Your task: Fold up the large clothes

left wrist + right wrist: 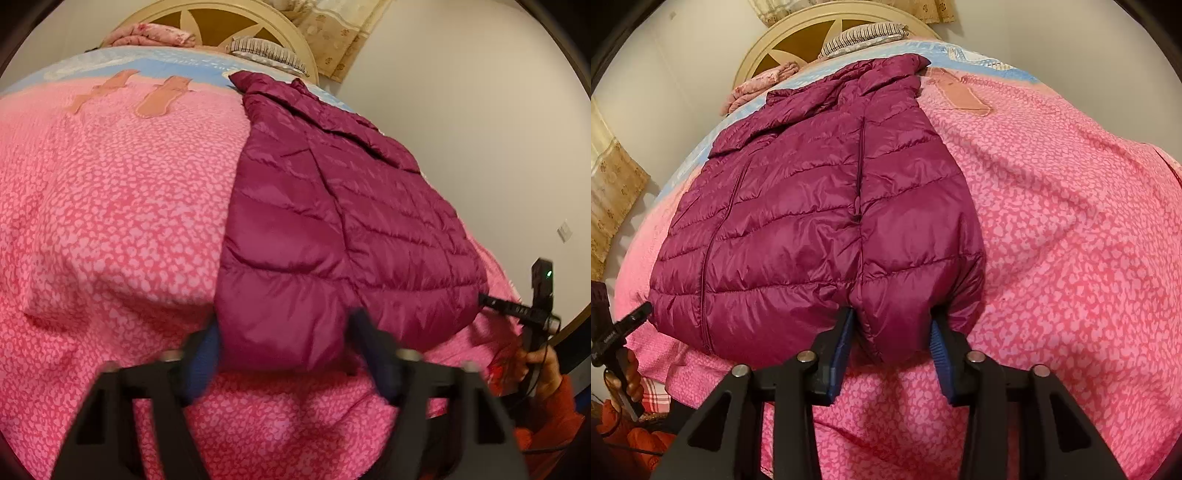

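Note:
A magenta quilted down jacket [332, 221] [812, 203] lies flat on the pink patterned bedcover [110, 221] [1071, 221], collar toward the headboard and hem toward me. In the left wrist view my left gripper [286, 338] has the hem's left corner bunched between its blue pads, which press on it. In the right wrist view my right gripper [892, 332] pinches a puffed fold of the hem near the right side. Each gripper also shows at the other view's edge: the right gripper [487, 300] and the left gripper [642, 312].
A cream round headboard [207, 22] [798, 40] stands at the far end with a striped pillow [266, 50] and a folded pink blanket [147, 33]. Curtains [613, 184] hang by the white wall. A person's hand [539, 365] in an orange sleeve holds the right gripper.

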`<state>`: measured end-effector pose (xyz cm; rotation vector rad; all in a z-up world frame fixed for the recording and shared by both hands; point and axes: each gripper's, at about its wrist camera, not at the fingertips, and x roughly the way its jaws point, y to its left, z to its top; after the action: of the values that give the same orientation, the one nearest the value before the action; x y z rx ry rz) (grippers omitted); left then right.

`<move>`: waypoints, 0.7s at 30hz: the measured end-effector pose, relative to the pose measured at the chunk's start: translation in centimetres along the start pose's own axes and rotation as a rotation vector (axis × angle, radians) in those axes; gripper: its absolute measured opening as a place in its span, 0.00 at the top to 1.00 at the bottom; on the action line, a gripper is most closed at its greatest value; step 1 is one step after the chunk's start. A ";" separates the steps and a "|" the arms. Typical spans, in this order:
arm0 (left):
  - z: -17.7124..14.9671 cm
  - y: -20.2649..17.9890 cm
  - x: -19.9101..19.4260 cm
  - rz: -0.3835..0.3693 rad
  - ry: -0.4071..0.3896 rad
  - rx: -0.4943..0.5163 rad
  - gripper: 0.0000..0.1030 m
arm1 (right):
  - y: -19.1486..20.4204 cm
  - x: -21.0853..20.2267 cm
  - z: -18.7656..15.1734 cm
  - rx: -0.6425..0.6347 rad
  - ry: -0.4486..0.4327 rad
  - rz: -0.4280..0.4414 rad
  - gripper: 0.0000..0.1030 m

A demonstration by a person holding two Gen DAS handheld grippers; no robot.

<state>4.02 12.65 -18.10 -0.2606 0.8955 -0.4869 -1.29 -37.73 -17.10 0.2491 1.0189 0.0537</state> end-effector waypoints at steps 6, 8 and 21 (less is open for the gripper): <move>0.1 -0.7 -1.6 -0.049 -0.043 0.001 0.88 | 0.6 -1.4 -0.2 -0.004 -0.039 0.034 0.86; 0.3 -1.9 -2.4 -0.036 -0.074 0.055 0.89 | 1.0 -2.0 -0.2 -0.017 -0.055 0.025 0.87; 0.7 -3.7 -7.0 -0.087 -0.176 0.126 0.91 | 3.1 -8.3 -0.9 -0.082 -0.193 0.069 0.90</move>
<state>-0.19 13.06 -11.33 -0.2243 0.6813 -0.5889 -6.22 -35.88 -9.95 0.2097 0.8145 0.1311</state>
